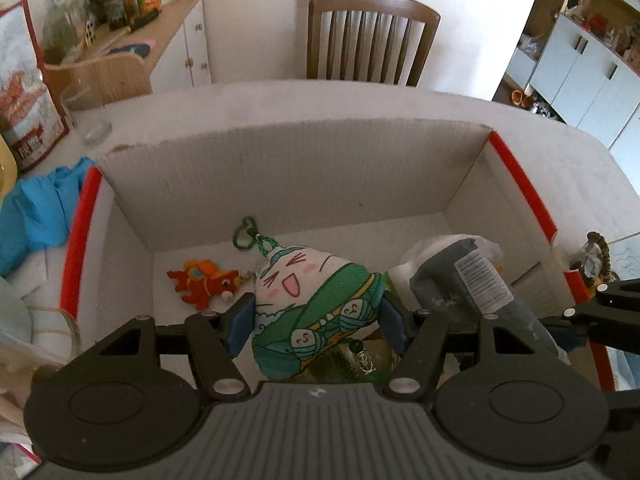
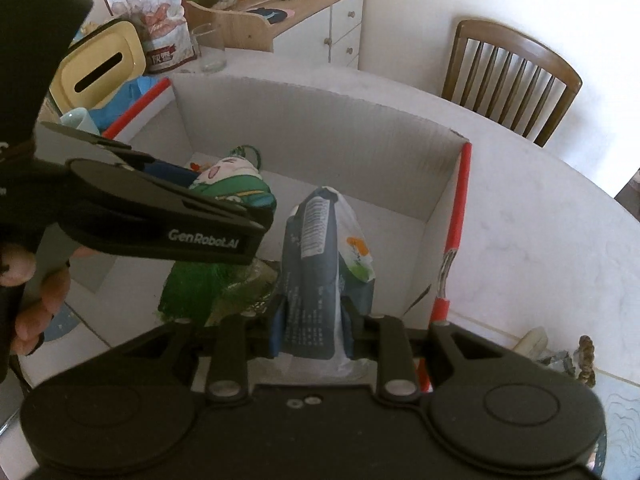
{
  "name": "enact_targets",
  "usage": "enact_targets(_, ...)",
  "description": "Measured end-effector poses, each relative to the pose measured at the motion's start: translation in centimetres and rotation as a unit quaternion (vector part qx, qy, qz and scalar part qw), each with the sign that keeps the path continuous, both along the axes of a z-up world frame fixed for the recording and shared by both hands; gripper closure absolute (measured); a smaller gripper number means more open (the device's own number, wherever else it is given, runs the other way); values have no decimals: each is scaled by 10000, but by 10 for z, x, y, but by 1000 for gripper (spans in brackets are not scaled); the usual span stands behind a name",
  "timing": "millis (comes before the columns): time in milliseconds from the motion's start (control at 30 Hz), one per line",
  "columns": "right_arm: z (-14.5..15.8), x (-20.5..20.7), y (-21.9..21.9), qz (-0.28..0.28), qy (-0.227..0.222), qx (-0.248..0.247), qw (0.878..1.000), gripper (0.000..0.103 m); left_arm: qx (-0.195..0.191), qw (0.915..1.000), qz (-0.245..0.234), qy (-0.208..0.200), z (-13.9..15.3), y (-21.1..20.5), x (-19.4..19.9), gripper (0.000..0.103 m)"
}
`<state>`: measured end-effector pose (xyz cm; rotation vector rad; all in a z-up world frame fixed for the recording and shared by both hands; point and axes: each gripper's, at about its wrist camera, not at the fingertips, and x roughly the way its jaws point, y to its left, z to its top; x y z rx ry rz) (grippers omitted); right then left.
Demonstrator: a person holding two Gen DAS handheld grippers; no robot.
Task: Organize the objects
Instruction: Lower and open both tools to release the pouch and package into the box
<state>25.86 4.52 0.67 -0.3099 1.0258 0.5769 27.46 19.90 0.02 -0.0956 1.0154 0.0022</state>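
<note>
Plush dumpling toy (image 1: 316, 300), white-faced with green wrapping, is clamped between the blue pads (image 1: 240, 330) of the left gripper (image 1: 316, 328) and is held over the open cardboard box (image 1: 280, 168). In the right wrist view the same toy (image 2: 236, 184) is partly hidden behind the black body of the left gripper (image 2: 168, 216), which is grasped by a bare hand (image 2: 36, 300) at the left edge. A green cord loop (image 1: 246, 232) is seen at the top of the toy.

A dark blue-grey packet (image 2: 316, 272) with a barcode label is pinched between the fingers of the right gripper (image 2: 314, 332), also above the box interior; in the left wrist view this packet (image 1: 472, 280) is seen just beside the toy, on its right. Whether toy and packet touch cannot be told.

On the box floor a small red plush figure (image 1: 206, 280) is lying near the far left corner. Something green and crinkled (image 2: 200, 288) is seen lower in the box, beneath the left gripper; its nature cannot be made out.

The box, edged in red, is set on a white table (image 2: 540, 216). Beyond its left wall a blue cloth (image 1: 36, 208), a clear glass (image 1: 86, 112) and a red printed snack bag (image 1: 24, 92) are seen. A wooden chair (image 1: 372, 36) is placed at the far side of the table.
</note>
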Motion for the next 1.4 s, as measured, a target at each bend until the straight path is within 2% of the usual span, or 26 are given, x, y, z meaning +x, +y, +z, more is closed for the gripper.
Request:
enact_targets(167,-2,1,1,-58,-1,-61,10000,73,-38,9999,9,151,-7,0,1,36)
enact_targets(333,-1,2,0,-122,-16,-50,9999,63,-75,9999,21,149,-7,1,0,33)
enact_targets(467,0,-1,-2,-153,-42,-38,9999,59,-20,10000,15,89,-4,1,-1,29)
enact_targets(600,5,-3,-7,-170,-86,56,9998,48,2,10000,39,-5,2,1,-5,29)
enact_targets(1067,27,-17,-26,-270,-240,398,9986,38,10,9994,4,-341,24,-7,-28,27)
enact_targets(1400,47,-31,-48,-430,-310,775,9956,28,45,9976,-196,-662,51,-26,-54,27)
